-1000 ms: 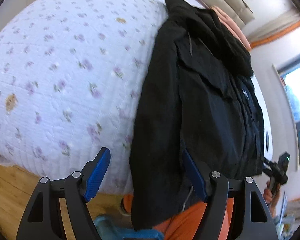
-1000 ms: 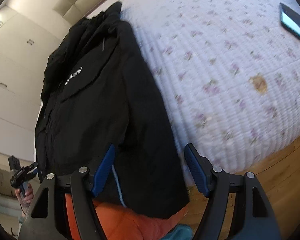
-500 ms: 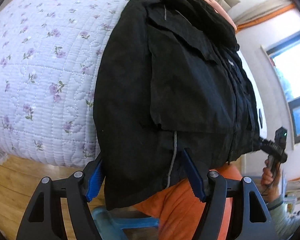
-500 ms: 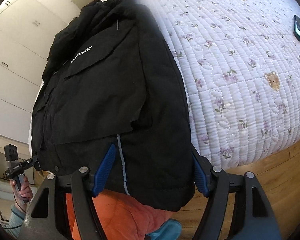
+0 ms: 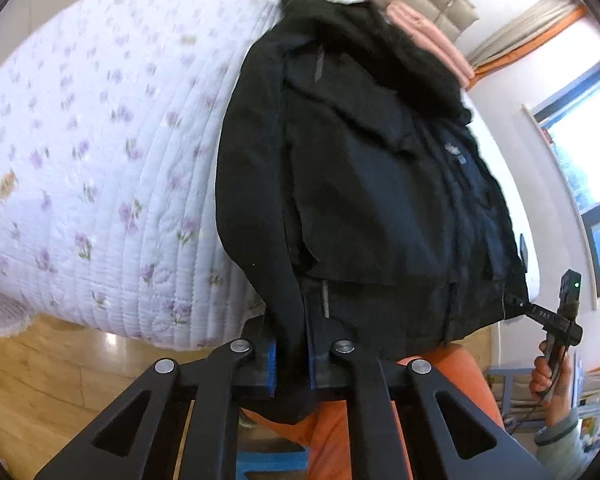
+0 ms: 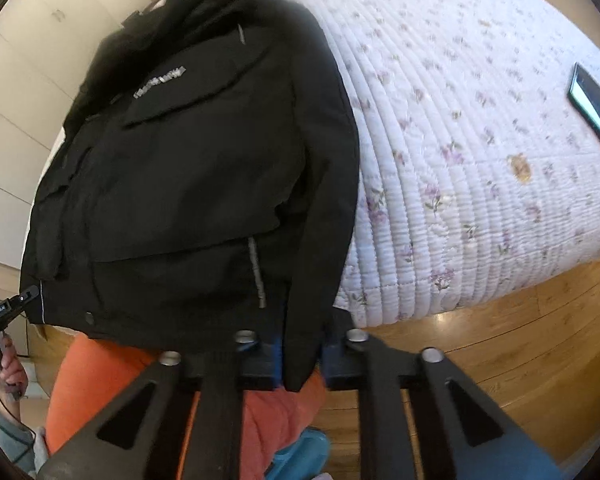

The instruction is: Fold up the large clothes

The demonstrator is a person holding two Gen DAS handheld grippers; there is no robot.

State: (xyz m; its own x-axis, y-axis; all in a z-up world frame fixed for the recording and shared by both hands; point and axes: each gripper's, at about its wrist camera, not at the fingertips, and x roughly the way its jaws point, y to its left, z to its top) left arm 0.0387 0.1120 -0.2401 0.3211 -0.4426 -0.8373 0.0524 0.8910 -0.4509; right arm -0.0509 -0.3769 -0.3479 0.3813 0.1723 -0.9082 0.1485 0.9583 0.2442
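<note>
A large black jacket (image 5: 372,184) lies face up on the bed, its hem hanging over the near edge; it also shows in the right wrist view (image 6: 196,168). My left gripper (image 5: 292,360) is shut on the cuff end of one sleeve at the hem. My right gripper (image 6: 300,356) is shut on the cuff end of the other sleeve. Each view shows the other gripper at the jacket's far hem corner, in the left wrist view (image 5: 556,316) and in the right wrist view (image 6: 4,312).
The bed has a white quilt with purple flowers (image 5: 100,168). A phone (image 6: 590,104) lies on the quilt at the right. A pink folded cloth (image 5: 432,40) lies by the jacket's hood. Orange trousers (image 6: 100,392) and wooden floor (image 6: 520,344) are below.
Both grippers were open around the jacket's lower corners; they have closed on the sleeve cuffs. Both views have shifted, with slight motion blur.
</note>
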